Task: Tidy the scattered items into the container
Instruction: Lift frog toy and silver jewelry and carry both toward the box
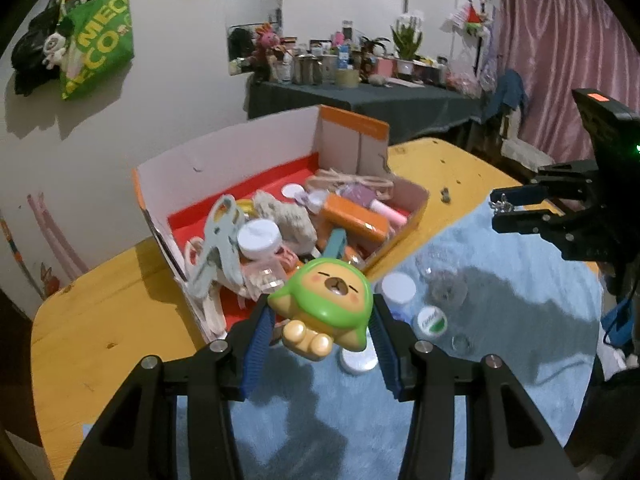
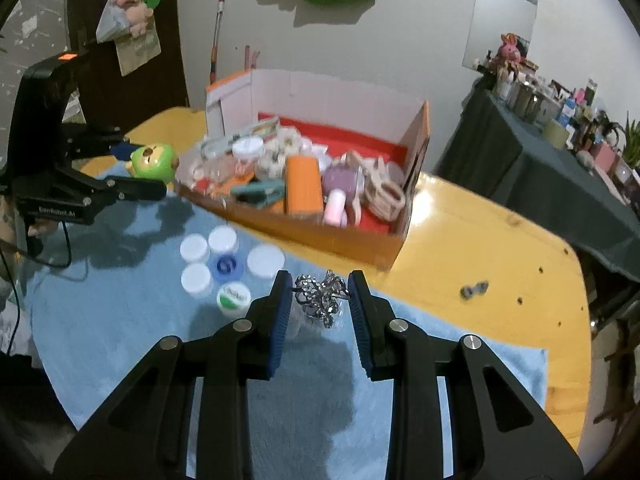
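Note:
My left gripper (image 1: pixel 320 312) is shut on a green-and-yellow bear toy (image 1: pixel 324 304), held above the blue mat just in front of the orange cardboard box (image 1: pixel 416 208). The same toy (image 2: pixel 154 162) shows in the right wrist view, between the left gripper's fingers. My right gripper (image 2: pixel 320 296) is shut on a silvery metal hair clip (image 2: pixel 320 296), lifted over the mat. That clip (image 1: pixel 500 204) also shows at the right gripper's tip in the left wrist view. The box (image 2: pixel 416 148) holds several items.
Several small white-lidded jars (image 2: pixel 224 240), a blue ring (image 2: pixel 226 266) and a green-labelled jar (image 2: pixel 234 298) lie on the blue mat (image 2: pixel 120 320) over a yellow table (image 2: pixel 480 248). A small dark object (image 2: pixel 474 290) lies on the bare wood. A cluttered dark-clothed table (image 2: pixel 560 168) stands behind.

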`<state>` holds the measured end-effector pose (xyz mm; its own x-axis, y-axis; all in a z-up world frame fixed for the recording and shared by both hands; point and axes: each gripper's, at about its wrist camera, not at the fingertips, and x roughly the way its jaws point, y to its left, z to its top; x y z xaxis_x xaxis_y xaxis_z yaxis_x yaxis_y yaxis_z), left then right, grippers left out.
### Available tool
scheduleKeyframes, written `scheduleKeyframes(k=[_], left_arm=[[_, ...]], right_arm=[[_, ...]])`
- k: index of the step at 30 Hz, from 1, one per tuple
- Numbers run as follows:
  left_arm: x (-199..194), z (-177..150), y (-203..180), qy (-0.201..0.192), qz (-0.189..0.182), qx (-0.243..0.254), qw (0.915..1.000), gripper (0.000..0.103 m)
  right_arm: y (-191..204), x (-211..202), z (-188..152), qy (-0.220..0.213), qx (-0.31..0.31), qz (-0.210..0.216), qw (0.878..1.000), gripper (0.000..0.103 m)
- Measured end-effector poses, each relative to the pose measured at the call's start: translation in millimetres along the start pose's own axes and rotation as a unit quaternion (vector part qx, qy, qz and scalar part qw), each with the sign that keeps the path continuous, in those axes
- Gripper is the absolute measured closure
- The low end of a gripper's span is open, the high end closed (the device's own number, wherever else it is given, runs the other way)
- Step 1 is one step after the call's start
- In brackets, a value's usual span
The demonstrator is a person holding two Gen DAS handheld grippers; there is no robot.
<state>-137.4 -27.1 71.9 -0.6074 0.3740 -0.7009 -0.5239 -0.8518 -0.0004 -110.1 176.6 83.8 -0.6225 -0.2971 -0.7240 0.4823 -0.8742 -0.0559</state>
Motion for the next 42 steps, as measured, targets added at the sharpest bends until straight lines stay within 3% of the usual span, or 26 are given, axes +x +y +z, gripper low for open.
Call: scheduleKeyframes(k=[12, 23, 32, 42], left_arm=[[9.0, 35.9, 1.5, -0.009, 0.054, -0.042, 0.9976, 0.053], [31.9, 51.2, 18.1, 0.003, 0.055, -0.098, 0.9936, 0.053], [61.7, 57.8, 31.5, 0.012, 0.084, -0.111, 0.9903, 0.053], [86.2, 70.4, 42.1, 0.014, 0.087, -0.129, 0.9877, 0.053]], right_arm=[[5.6, 11.0, 51.2, -0.016, -0.003, 0.021, 1.000, 0.075], [2.4, 39.1, 76.8, -0.004, 0.002, 0.028, 1.000, 0.075], [-8.4, 74.9, 87.3, 0.016, 0.023, 0.031, 0.999, 0.075], [-26.6, 113.2, 102.8, 0.035, 0.051, 0.026, 0.998, 0.075]])
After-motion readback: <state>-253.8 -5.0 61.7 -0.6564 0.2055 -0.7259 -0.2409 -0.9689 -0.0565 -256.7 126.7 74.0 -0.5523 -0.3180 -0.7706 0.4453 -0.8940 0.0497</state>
